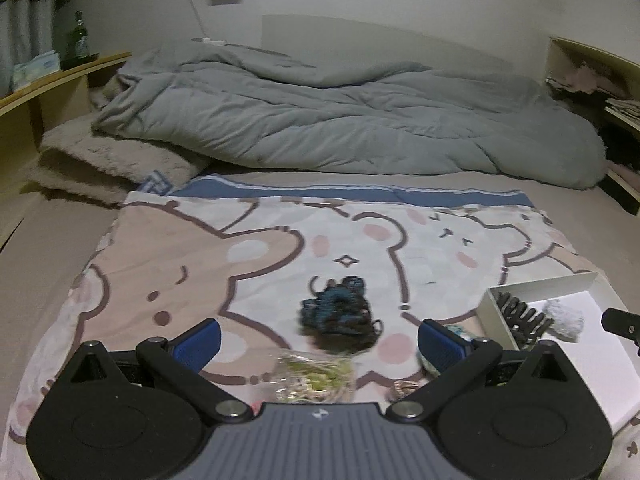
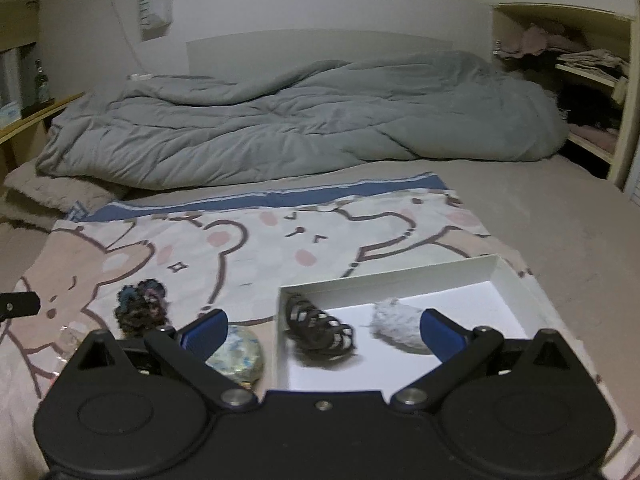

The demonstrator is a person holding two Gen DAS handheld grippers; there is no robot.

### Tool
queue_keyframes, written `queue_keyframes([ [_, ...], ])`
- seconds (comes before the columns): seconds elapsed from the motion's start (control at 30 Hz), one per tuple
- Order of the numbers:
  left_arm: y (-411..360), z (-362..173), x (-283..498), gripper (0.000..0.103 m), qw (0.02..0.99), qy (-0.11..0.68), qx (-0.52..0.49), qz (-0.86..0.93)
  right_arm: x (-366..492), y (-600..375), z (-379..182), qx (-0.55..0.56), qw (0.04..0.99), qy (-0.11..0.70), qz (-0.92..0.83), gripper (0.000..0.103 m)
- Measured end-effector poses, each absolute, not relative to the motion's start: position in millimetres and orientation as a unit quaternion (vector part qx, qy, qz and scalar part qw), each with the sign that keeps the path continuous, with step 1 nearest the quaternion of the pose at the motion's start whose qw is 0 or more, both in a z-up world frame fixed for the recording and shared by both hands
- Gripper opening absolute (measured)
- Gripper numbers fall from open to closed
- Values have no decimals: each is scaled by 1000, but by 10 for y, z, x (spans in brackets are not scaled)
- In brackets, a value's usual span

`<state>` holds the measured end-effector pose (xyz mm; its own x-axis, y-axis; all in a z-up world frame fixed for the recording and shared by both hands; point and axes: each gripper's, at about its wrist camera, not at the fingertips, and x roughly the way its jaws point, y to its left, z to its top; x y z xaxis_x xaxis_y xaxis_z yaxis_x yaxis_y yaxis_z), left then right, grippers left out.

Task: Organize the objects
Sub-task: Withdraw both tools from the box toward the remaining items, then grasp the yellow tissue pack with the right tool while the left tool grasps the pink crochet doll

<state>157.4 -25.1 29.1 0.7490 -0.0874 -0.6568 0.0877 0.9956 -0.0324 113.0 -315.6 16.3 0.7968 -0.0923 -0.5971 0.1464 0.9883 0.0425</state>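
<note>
Both tongs spread apart, gripping nothing.
Left tongs (image 1: 320,340) behind scrunchie (image 1: 338,318); right tongs (image 2: 323,332) over box (image 2: 400,276) with hair claw (image 2: 320,328).

Dim, soft, fisheye-warped, slightly blurred.

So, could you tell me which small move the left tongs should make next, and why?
Probably ease the left tongs forward and down around the dark scrunchie. They are open and empty, the scrunchie lies just ahead on the bear blanket, outside the white box that already holds a hair claw.
</note>
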Motion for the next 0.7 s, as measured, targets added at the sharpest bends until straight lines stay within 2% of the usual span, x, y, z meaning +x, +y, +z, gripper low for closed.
queue_keyframes([
  [0.3, -24, 161, 1560, 103, 926, 376, 4, -30, 1158, -2906, 127, 62, 946, 319, -6, 103],
  [0.43, 28, 34, 1597, 103, 911, 410, 11, -28, 1157, -2767, 73, 32, 947, 320, 16, 103],
  [0.53, 82, -64, 1586, 103, 900, 433, -20, -38, 1183, -2661, 8, 7, 943, 332, 21, 103],
  [0.63, 119, -159, 1582, 97, 883, 462, -70, -42, 1218, -2609, -61, -12, 937, 347, 30, 103],
  [0.7, 128, -243, 1584, 84, 869, 481, -109, -40, 1266, -2604, -118, -7, 927, 372, 41, 103],
])
